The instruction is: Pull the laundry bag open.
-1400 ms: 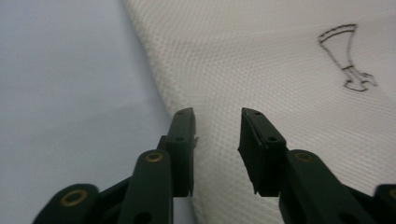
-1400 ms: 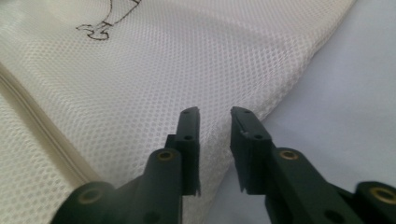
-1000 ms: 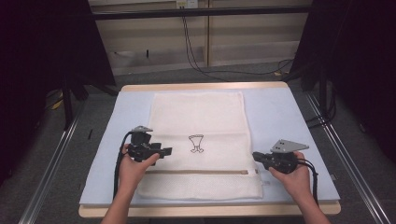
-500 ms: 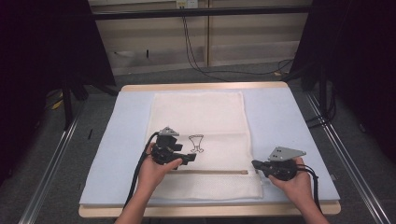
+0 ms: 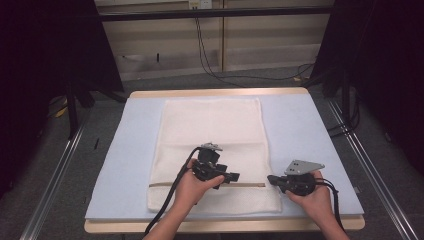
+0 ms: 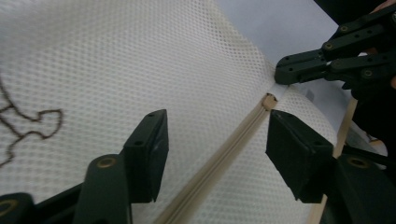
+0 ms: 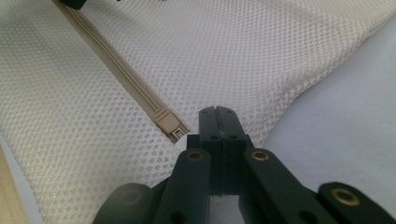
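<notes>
A white mesh bag [image 5: 215,125] lies flat on the blue mat [image 5: 125,150], with a beige zipper [image 5: 250,184] running across near its front end. My left gripper [image 5: 231,177] hovers over the bag's middle and points right. Its jaws have just been closing but stand open, with the zipper [image 6: 219,154] passing below the gap and nothing pressed. A brown drawn emblem [image 6: 28,121] shows on the mesh to their left. My right gripper [image 5: 271,178] is at the bag's right edge, shut on the mesh by the zipper's end [image 7: 170,126]. The same gripper [image 6: 282,77] appears in the left gripper view.
The mat covers a wooden table [image 5: 215,93]. Metal rails [image 5: 55,175] run along both sides, and cables [image 5: 210,55] lie on the floor behind. Bare mat lies left and right of the bag.
My left gripper has travelled right, from the bag's left edge to over its middle, and now covers the emblem in the high view. The right gripper has stayed put.
</notes>
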The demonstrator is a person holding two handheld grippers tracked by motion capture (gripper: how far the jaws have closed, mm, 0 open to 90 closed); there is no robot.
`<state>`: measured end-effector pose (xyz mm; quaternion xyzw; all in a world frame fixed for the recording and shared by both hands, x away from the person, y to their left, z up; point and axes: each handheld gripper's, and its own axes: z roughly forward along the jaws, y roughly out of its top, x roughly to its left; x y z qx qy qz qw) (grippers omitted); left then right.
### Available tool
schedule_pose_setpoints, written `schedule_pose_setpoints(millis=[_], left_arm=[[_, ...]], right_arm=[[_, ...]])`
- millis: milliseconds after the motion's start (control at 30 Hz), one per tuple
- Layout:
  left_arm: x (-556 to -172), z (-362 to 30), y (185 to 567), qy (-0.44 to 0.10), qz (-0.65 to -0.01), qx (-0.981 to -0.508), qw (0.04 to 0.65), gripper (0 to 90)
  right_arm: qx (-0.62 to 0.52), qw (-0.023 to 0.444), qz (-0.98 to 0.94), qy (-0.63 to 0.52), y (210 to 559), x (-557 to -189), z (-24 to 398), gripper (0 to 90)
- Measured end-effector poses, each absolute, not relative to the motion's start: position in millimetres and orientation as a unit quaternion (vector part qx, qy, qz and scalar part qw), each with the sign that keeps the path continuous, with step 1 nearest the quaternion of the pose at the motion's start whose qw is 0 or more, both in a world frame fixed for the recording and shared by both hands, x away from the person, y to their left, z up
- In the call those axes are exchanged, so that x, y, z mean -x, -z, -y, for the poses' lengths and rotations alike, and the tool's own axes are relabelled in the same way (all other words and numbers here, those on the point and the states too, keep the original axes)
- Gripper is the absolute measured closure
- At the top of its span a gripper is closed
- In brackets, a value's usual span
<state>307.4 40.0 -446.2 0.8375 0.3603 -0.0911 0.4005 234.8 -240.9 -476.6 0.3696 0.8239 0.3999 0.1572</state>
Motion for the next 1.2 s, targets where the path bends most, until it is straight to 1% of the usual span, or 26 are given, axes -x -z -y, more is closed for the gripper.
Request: schedule_pose_setpoints(millis=[33, 100, 133, 233, 367, 433, 467, 533, 600, 633, 700, 733, 767, 800, 967, 1067, 1100, 1167, 1200], left_arm=[[-307, -37, 446, 0.103, -0.364, -0.836, 0.398, 44.7], [-307, -32, 447, 0.122, -0.37, -0.83, 0.399, 46.6], [-306, -29, 447, 0.133, -0.379, -0.825, 0.397, 50.0], [-305, -21, 449, 0.149, -0.387, -0.821, 0.392, 51.0], [-303, -10, 452, 0.177, -0.395, -0.817, 0.38, 56.9], [-301, -4, 453, 0.177, -0.401, -0.814, 0.382, 57.9], [-301, 0, 455, 0.187, -0.406, -0.81, 0.379, 58.8], [-302, 4, 457, 0.181, -0.403, -0.816, 0.373, 58.8], [-301, 10, 459, 0.182, -0.418, -0.809, 0.372, 59.6], [-303, 10, 460, 0.187, -0.407, -0.817, 0.363, 59.6], [-302, 15, 463, 0.188, -0.422, -0.809, 0.364, 59.7], [-302, 16, 464, 0.186, -0.418, -0.814, 0.357, 60.2], [-302, 19, 465, 0.186, -0.431, -0.808, 0.357, 60.6], [-303, 18, 466, 0.19, -0.42, -0.815, 0.35, 61.7], [-302, 28, 473, 0.203, -0.425, -0.811, 0.347, 64.0], [-304, 32, 476, 0.209, -0.427, -0.809, 0.346, 69.1], [-303, 34, 478, 0.211, -0.437, -0.802, 0.348, 70.3], [-302, 38, 479, 0.217, -0.445, -0.794, 0.353, 71.1], [-301, 39, 480, 0.215, -0.445, -0.796, 0.349, 73.9]], right_arm=[[-0.368, 0.155, -0.826, -0.397, 477, -235, 241, 90.0], [-0.367, 0.155, -0.831, -0.389, 479, -235, 239, 90.0], [-0.368, 0.156, -0.832, -0.384, 480, -235, 238, 90.0], [-0.369, 0.155, -0.833, -0.383, 480, -235, 238, 90.0], [-0.372, 0.159, -0.832, -0.38, 482, -233, 237, 90.0], [-0.374, 0.16, -0.831, -0.38, 482, -233, 237, 90.0], [-0.374, 0.16, -0.831, -0.38, 482, -233, 237, 90.0], [-0.373, 0.162, -0.831, -0.38, 483, -233, 236, 90.0], [-0.374, 0.163, -0.831, -0.378, 483, -232, 236, 90.0], [-0.374, 0.163, -0.831, -0.378, 483, -232, 236, 90.0], [-0.373, 0.163, -0.831, -0.379, 483, -233, 236, 90.0], [-0.373, 0.163, -0.831, -0.379, 483, -233, 236, 90.0], [-0.373, 0.162, -0.831, -0.379, 483, -233, 236, 90.0], [-0.374, 0.162, -0.83, -0.38, 483, -233, 236, 90.0], [-0.376, 0.161, -0.829, -0.381, 484, -233, 237, 90.0], [-0.377, 0.161, -0.828, -0.382, 484, -232, 237, 90.0], [-0.377, 0.161, -0.828, -0.382, 484, -232, 236, 90.0], [-0.378, 0.161, -0.828, -0.383, 484, -232, 237, 90.0], [-0.378, 0.159, -0.828, -0.383, 484, -232, 237, 90.0]])
